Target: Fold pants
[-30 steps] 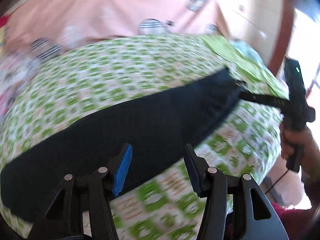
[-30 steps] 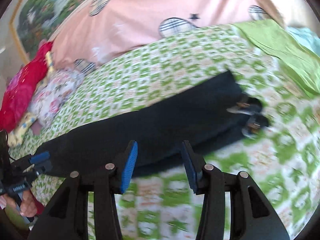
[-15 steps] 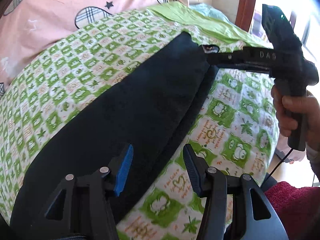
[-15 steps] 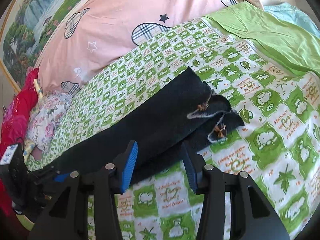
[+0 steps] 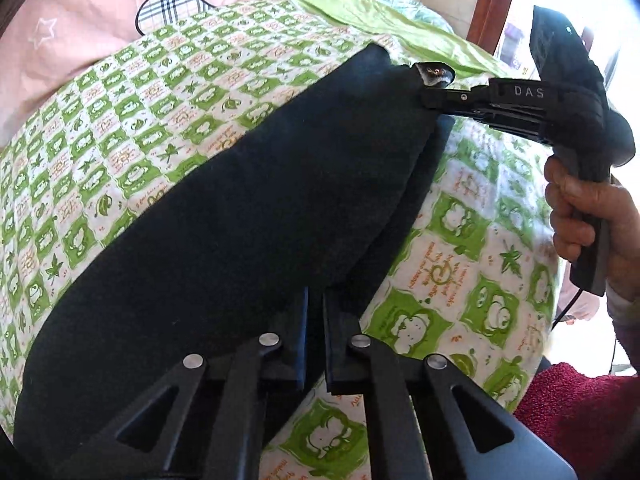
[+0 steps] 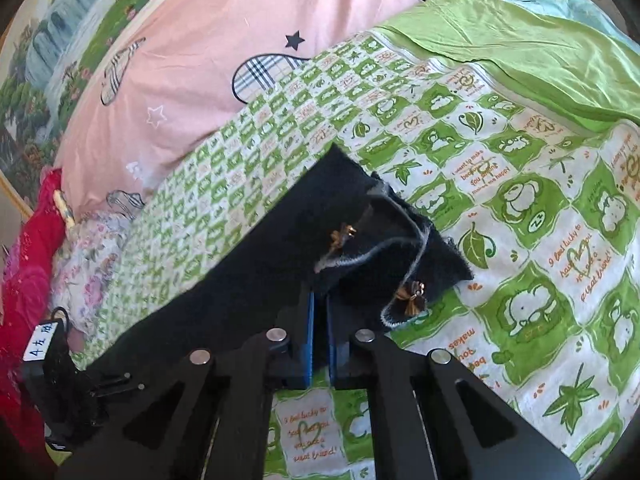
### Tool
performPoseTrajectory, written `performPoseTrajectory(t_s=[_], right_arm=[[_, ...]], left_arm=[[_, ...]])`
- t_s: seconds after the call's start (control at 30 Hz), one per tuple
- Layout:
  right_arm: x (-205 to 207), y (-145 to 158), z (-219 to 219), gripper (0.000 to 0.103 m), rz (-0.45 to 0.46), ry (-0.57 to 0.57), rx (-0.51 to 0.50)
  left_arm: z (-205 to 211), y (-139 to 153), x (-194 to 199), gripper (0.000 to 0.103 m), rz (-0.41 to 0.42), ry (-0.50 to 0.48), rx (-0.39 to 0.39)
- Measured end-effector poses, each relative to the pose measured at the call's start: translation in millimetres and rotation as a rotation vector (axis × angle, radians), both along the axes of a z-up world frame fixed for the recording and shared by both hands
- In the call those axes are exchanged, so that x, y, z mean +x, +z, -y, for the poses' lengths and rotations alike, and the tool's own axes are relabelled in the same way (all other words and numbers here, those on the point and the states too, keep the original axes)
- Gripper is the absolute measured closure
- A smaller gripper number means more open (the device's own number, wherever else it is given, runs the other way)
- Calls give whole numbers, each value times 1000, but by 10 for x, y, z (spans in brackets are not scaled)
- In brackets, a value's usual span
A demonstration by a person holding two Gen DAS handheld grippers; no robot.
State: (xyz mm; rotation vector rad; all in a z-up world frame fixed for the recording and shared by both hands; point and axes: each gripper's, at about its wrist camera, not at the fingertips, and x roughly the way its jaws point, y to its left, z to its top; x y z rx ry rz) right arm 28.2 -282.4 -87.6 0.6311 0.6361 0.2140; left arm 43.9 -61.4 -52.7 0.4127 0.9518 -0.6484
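1. On the bed [image 6: 532,240], covered by a sheet [image 5: 132,132] of green and white squares with cartoon prints, lie dark pants [image 5: 224,216], stretched long from the near left to the far right.
2. Left hand-held gripper [image 5: 315,336]: its two fingers stand almost together, pinched on the near edge of the pants, with dark cloth caught between the blue pads [image 5: 303,344].
3. Right hand-held gripper [image 6: 319,336]: its fingers are likewise drawn narrow, clamped on the near edge of the pants [image 6: 256,276] close to the end that carries the trim.
4. That end of the pants shows a pale fuzzy cord [image 6: 404,240] looping over the dark cloth, with two small brown and gold bows [image 6: 412,300] on it.
5. Seen from the left wrist view, the right hand-held gripper [image 5: 430,96] reaches in from the right, its tip at the far end of the pants, and a bare hand [image 5: 588,216] grips its handle.
6. Seen from the right wrist view, the left hand-held gripper [image 6: 116,384] sits at the near left, at the other end of the pants; its jaws are too dark to read there.
7. Beyond the sheet lies a pink quilt [image 6: 224,32] with plaid shapes and stars, and a plain green cloth [image 6: 532,52] lies at the far right.
8. At the far left are a red cloth [image 6: 28,272] and a floral pillow [image 6: 92,264].
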Motion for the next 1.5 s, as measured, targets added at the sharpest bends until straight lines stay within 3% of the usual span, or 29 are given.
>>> performPoseTrajectory(t_s=[0.13, 0.37, 0.43, 0.47, 0.5, 0.53, 0.57, 0.7, 0.8, 0.9, 0.97, 1.03, 1.07, 1.17, 1.37, 1.43, 1.5], right_arm=[[-145, 139, 33, 97, 37, 1, -32], [-92, -30, 69, 93, -74, 9, -1], [-150, -15, 109, 78, -69, -4, 1], [-194, 1, 141, 69, -60, -13, 4], [-242, 14, 179, 49, -51, -25, 11], [-281, 19, 210, 41, -39, -32, 20], [-317, 19, 246, 41, -25, -38, 34], [-277, -60, 296, 41, -44, -44, 64], [-201, -184, 332, 41, -63, -43, 150], [-151, -212, 336, 42, -49, -49, 182], [-120, -223, 327, 46, -41, -51, 200], [-65, -265, 296, 80, -49, -37, 210], [-42, -300, 292, 89, -57, -29, 227], [-126, -353, 387, 92, -18, -46, 283], [-182, -402, 423, 93, 4, -29, 287], [-173, -408, 413, 93, 4, -27, 280], [-174, -400, 403, 93, 9, -24, 273]], left_arm=[[-25, 128, -59, 99, -1, -26, -39], [3, 28, -14, 92, -84, -21, -12], [-4, 142, -35, 87, -74, -38, -21], [-9, 197, -38, 80, -75, -47, -31], [-11, 276, -31, 72, -70, -58, -45], [-9, 357, -11, 67, -52, -61, -56], [-2, 405, 17, 61, -42, -56, -60], [122, 570, 359, 58, -61, -25, -105], [316, 589, 668, 53, -117, -27, -133], [539, 543, 967, 41, -205, -60, -163], [707, 485, 1147, 39, -249, -84, -167], [897, 392, 1300, 39, -284, -99, -146], [971, 343, 1351, 39, -293, -100, -134], [1193, 211, 1475, 39, -324, -113, -102], [1638, -80, 1652, 39, -382, -147, -56], [1698, -87, 1623, 41, -353, -154, -65], [1748, -91, 1621, 67, -342, -170, -76]])
